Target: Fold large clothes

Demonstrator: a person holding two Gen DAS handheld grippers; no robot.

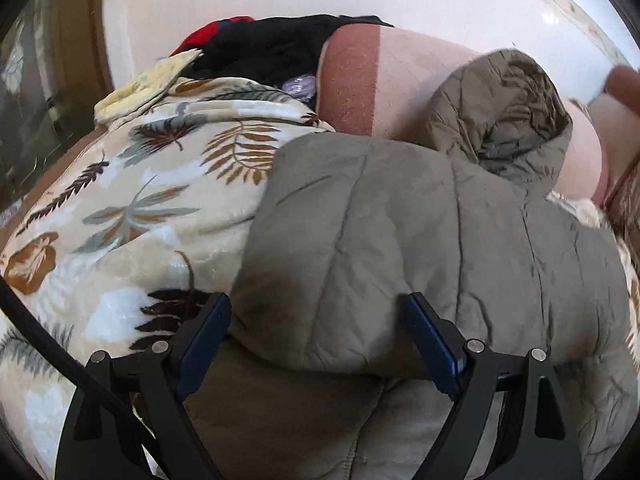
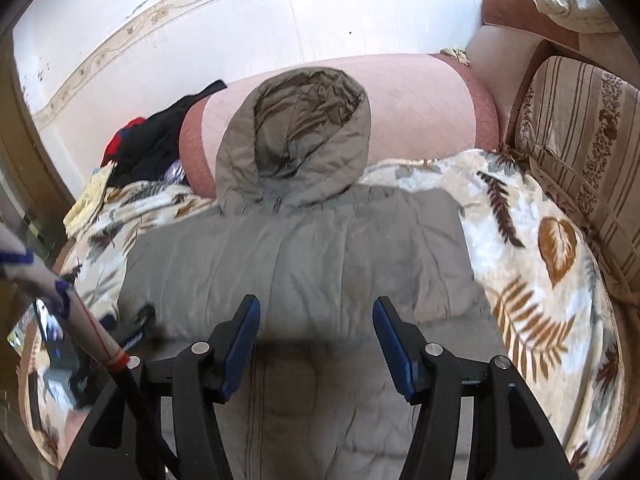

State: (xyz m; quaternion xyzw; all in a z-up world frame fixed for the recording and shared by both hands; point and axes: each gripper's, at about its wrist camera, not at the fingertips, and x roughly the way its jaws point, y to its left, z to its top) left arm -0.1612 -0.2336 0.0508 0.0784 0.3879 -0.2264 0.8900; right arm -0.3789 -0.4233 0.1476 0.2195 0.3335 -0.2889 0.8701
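Observation:
A grey-olive padded hooded jacket [image 2: 320, 240] lies spread on a leaf-patterned blanket [image 2: 540, 260], folded across its middle. Its hood [image 2: 296, 136] leans up against the pink sofa back [image 2: 420, 112]. In the right wrist view my right gripper [image 2: 318, 312] hovers above the jacket's lower middle, open, with nothing between its blue pads. In the left wrist view my left gripper [image 1: 316, 306] stands wide open low over the jacket [image 1: 400, 232]. A puffy folded edge bulges between its fingers, and the pads do not visibly press on it. The hood [image 1: 500, 108] is up at the right.
A heap of black and red clothes [image 2: 152, 144] sits at the sofa's far left, also seen as the dark heap [image 1: 272, 48]. A striped cushion [image 2: 580, 140] stands at the right. A person's white patterned sleeve [image 2: 24, 268] crosses the left edge. The pale wall [image 2: 240, 32] is behind.

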